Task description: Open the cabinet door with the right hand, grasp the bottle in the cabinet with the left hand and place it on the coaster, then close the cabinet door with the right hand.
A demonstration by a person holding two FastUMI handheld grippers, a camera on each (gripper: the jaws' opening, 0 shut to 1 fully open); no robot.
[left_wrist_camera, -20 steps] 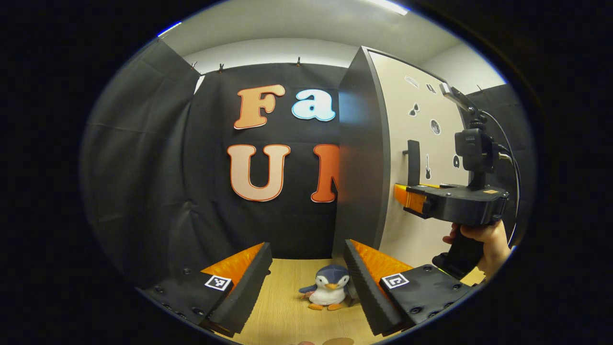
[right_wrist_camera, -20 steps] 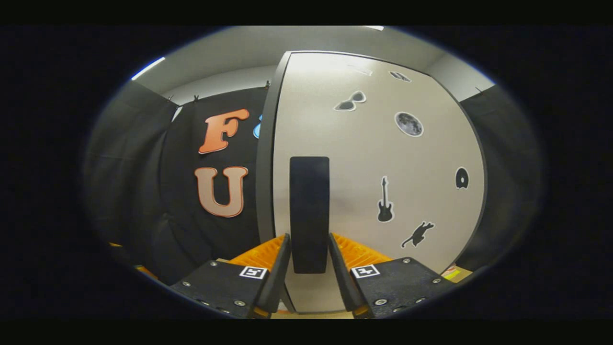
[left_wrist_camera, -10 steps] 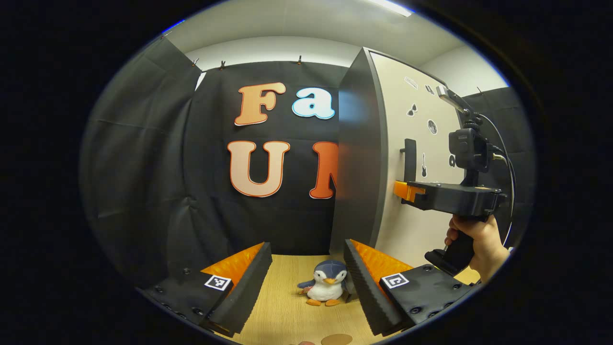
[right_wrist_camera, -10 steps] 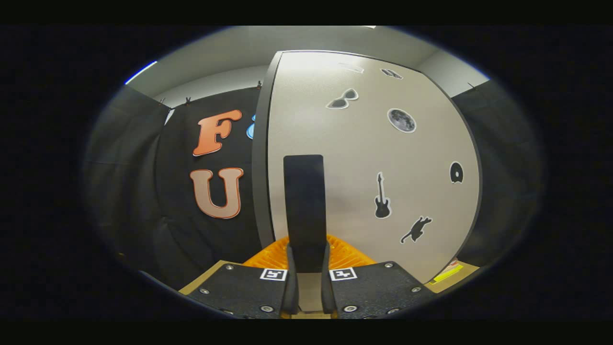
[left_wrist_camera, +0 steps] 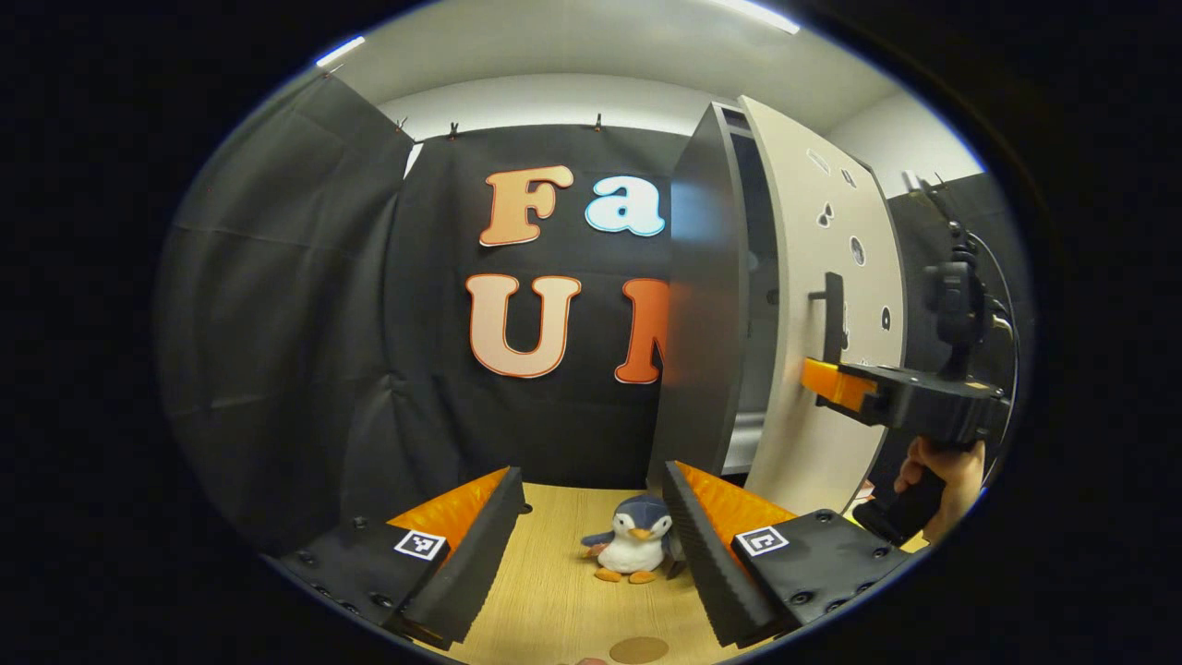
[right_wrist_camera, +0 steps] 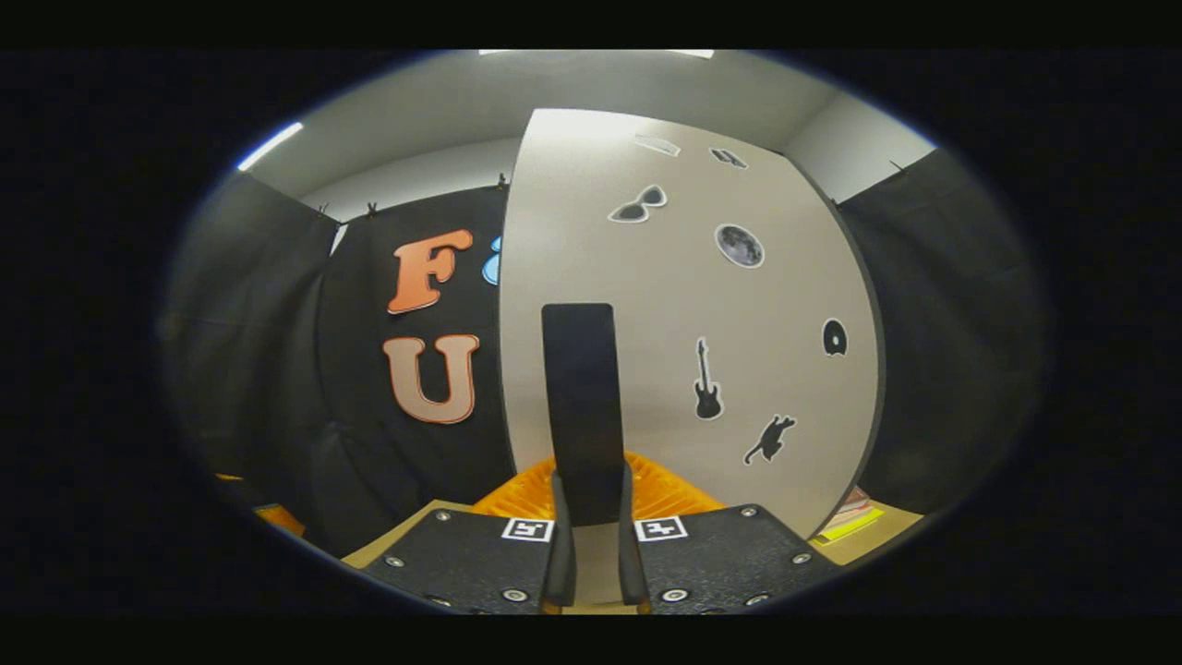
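Since a moment ago the cabinet door (left_wrist_camera: 813, 305) has swung out from the cabinet (left_wrist_camera: 706, 296), and a dark gap now shows between its edge and the cabinet's side panel, where before the door sat flush. Its movement follows the right gripper (right_wrist_camera: 588, 517), whose two fingers are pressed together on the lower end of the door's upright black handle (right_wrist_camera: 580, 406); in the left gripper view that same gripper (left_wrist_camera: 831, 380) reaches in from the right with a hand (left_wrist_camera: 942, 476) wrapped around its grip. The left gripper (left_wrist_camera: 591, 545) hangs low over the wooden table (left_wrist_camera: 554, 600) with its fingers spread wide apart and nothing between them. Just beyond it, close to its right-hand finger, a small plush penguin (left_wrist_camera: 633, 547) sits upright on the tabletop. Nearer the bottom edge of that view lies a round brown coaster (left_wrist_camera: 639, 649), flat on the wood and bare. Small black stickers (right_wrist_camera: 706, 380) dot the pale face of the door. Through the gap the cabinet's inside looks shadowed, and I cannot make out the bottle in there.
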